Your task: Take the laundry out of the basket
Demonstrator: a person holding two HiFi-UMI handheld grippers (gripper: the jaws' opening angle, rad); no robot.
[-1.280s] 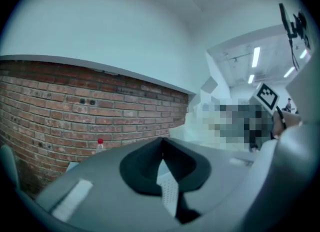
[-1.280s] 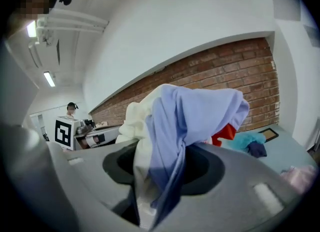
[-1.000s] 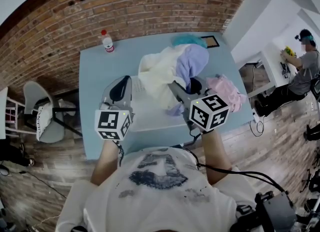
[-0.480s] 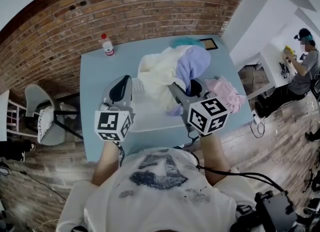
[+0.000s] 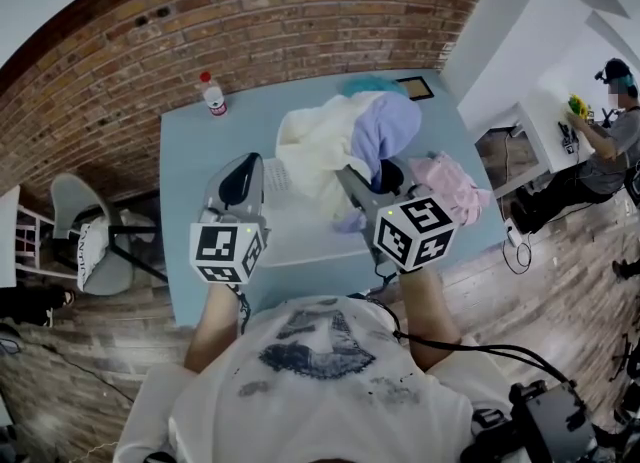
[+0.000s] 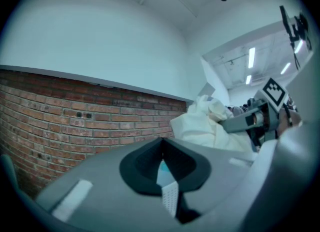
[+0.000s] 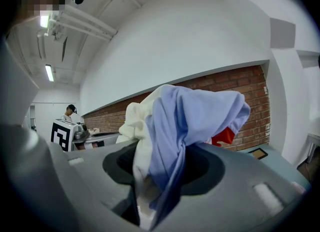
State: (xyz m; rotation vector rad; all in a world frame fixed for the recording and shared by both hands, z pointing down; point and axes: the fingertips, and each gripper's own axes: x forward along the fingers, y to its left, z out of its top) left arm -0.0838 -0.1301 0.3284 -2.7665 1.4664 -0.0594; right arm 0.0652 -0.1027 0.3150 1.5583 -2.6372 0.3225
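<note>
A white basket (image 5: 300,236) sits on the light blue table (image 5: 190,151), with a heap of laundry rising from it. My right gripper (image 5: 372,179) (image 7: 155,176) is shut on a lavender garment (image 5: 385,126) (image 7: 195,116) and a cream garment (image 5: 315,146) (image 7: 137,121), both held up above the basket. A red patch (image 7: 222,137) shows behind the lavender cloth. My left gripper (image 5: 240,179) (image 6: 162,168) is at the basket's left side, its jaws shut on a white perforated strip of the basket's rim (image 6: 170,201).
A pink garment (image 5: 450,183) lies on the table right of the basket and a teal cloth (image 5: 375,81) behind the heap. A bottle (image 5: 213,86) stands at the back left, a dark frame (image 5: 420,86) at the back right. A chair (image 5: 85,241) is left of the table; a person (image 5: 610,121) is far right.
My right gripper has drawn slightly back toward me with the cloth still in it. The left gripper has stayed where it was.
</note>
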